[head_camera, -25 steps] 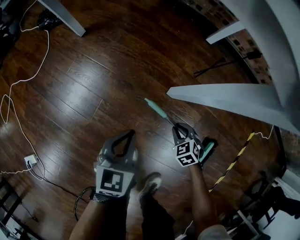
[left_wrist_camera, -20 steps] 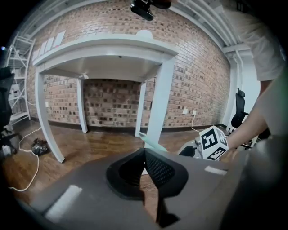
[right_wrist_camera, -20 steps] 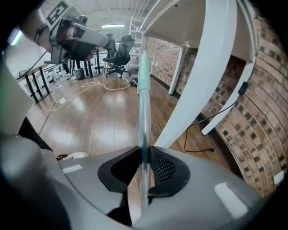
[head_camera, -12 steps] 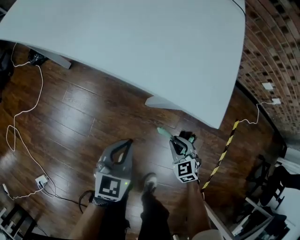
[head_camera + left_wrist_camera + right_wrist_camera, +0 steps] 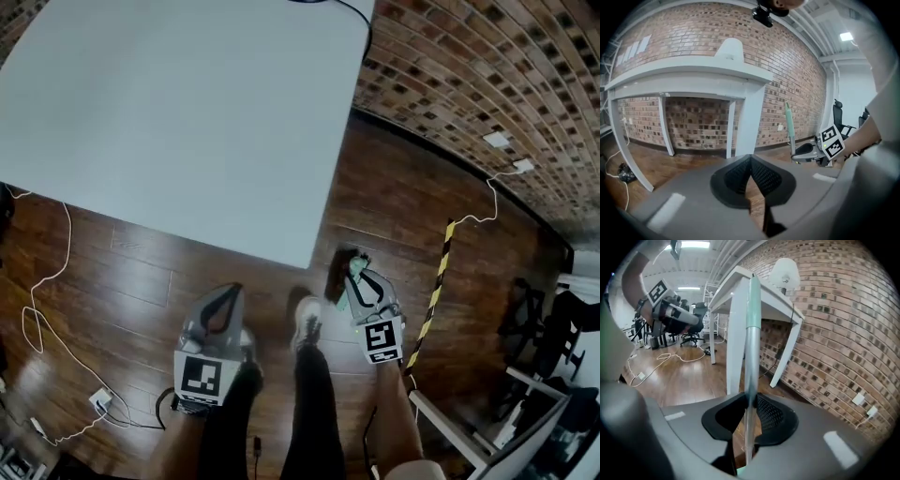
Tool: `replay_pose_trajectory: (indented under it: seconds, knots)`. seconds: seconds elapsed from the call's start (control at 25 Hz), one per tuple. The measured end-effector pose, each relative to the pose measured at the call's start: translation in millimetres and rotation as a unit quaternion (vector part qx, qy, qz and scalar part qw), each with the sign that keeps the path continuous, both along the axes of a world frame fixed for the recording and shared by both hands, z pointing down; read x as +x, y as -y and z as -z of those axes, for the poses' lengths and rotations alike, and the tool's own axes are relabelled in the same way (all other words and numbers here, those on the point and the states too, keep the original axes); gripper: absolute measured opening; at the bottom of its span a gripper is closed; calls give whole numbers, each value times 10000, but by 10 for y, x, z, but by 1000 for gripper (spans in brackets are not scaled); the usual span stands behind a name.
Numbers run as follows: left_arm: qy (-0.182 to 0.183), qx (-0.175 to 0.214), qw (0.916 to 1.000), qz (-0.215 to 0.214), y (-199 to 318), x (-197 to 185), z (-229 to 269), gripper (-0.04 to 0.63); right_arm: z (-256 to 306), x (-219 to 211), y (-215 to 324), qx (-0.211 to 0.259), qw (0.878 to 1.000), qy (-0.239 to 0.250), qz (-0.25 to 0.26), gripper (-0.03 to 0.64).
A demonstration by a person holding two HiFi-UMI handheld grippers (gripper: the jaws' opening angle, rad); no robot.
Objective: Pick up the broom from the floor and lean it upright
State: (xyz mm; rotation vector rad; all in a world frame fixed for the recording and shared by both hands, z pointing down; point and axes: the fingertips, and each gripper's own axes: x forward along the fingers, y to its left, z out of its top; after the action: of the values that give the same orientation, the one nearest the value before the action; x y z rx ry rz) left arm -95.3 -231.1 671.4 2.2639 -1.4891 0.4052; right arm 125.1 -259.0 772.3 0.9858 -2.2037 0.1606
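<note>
Lean step in hand: right tool (image 5: 750, 405) clenched on silver-shafted, mint-gripped broom (image 5: 751, 343), upright beside white table's (image 5: 187, 122) corner; left tool (image 5: 750, 174) closed, empty; next, likely rest its top against red-brick wall (image 5: 834, 333).

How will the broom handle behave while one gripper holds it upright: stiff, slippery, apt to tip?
Probably stiff: the broom handle runs straight through the right gripper with no bend. Its shiny metal looks smooth, so it may slip. Long, thin and gripped at one place, it could easily swing or tip.
</note>
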Motion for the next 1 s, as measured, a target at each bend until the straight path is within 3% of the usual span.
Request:
replay_pose_trajectory:
  seconds: [0.2, 0.44, 0.76, 1.0]
  knots:
    - [61, 6, 9992, 386, 155, 225, 114, 2, 153, 126, 472, 125, 9995, 285, -62, 91]
    - [281, -100, 9968, 741, 214, 319, 224, 2, 287, -152, 1081, 278, 9963, 637, 499, 89]
    - [500, -2, 9926, 1103, 474, 322, 265, 2, 208, -638, 1768, 460, 9890, 507, 1314, 95]
    - [320, -303, 9887, 1431, 602, 373, 257, 2, 108, -786, 1919, 378, 9861, 428, 1561, 100]
